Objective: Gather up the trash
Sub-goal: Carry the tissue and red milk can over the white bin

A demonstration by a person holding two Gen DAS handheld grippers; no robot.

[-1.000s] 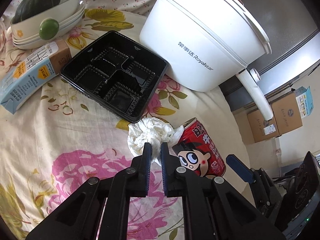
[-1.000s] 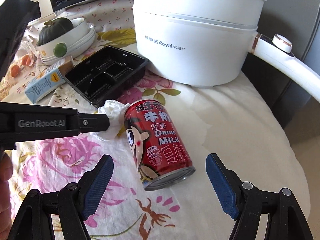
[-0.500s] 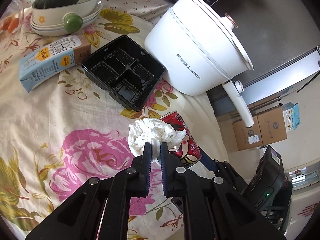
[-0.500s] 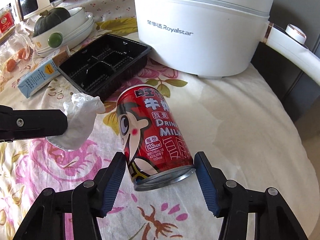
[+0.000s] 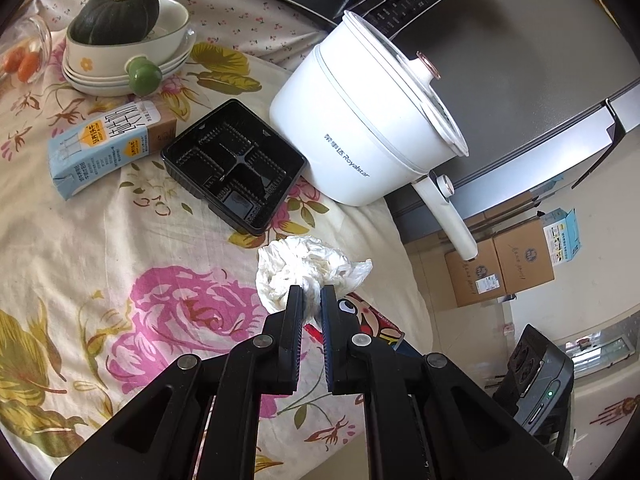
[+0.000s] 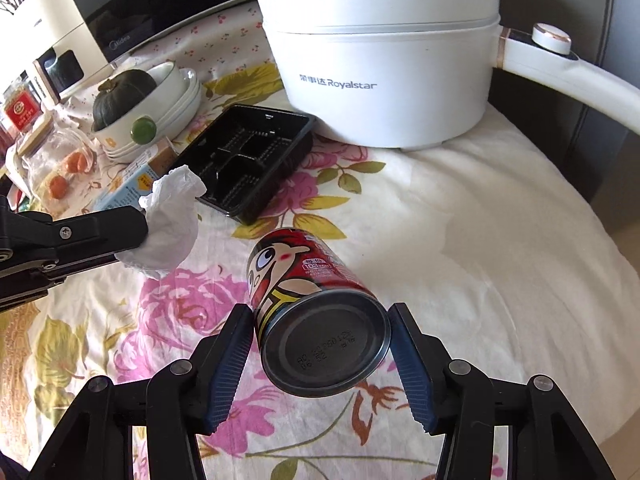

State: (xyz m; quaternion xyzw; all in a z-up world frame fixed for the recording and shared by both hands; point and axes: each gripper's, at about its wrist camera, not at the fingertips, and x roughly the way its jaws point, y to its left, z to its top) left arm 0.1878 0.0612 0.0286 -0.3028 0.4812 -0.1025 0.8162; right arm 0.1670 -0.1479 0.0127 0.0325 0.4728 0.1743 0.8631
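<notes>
Two held items [image 5: 308, 268] [image 6: 312, 304] above cloth [image 6: 460, 240]

The red can [image 6: 310, 304] is glossy printed metal with a dull grey base; the crumpled tissue [image 5: 304, 270] looks soft, wrinkled paper. The black tray [image 5: 236, 166] is shiny ribbed plastic, the white pot [image 6: 384, 60] smooth satin plastic, the flowered tablecloth [image 6: 460, 240] matt woven cloth, the milk carton [image 5: 106, 144] printed card

Home kitchen, electric cooking pot [image 5: 372, 128], microwave [image 6: 92, 20], floral tablecloth [image 5: 100, 264]
</notes>
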